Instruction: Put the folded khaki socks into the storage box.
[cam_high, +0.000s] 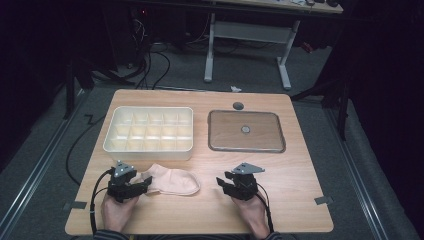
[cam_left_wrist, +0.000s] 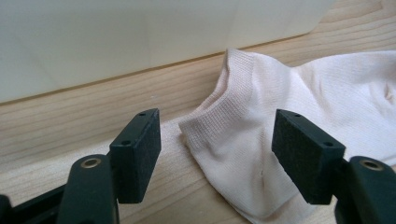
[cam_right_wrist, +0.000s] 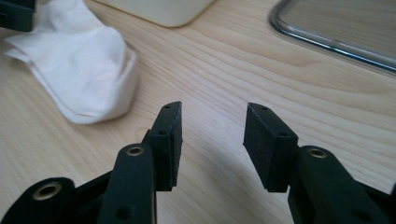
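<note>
In the high view, a pale pink ankle sock lies flat on the near left part of the light wooden table, just near of a cream plastic organiser tray with a grid of small square compartments. To the right of the tray lies a rounded rectangular lid, brownish and glossy, with a small round knob at its middle. The left gripper sits at the sock's left end, its jaws apart; the right gripper rests right of the sock, apart from it, jaws apart too. The person's hands are cut off by the near edge.

In the left gripper view, the sock's ribbed knit cuff stands slightly open between the two spread black pads, which do not press it. The tray's smooth wall rises behind, its top cut off.

In the right gripper view, the jaws stand apart over bare wood grain. The sock's rounded toe lies far left, and the lid's shiny metal-looking rim crosses far right, mostly cut off.
</note>
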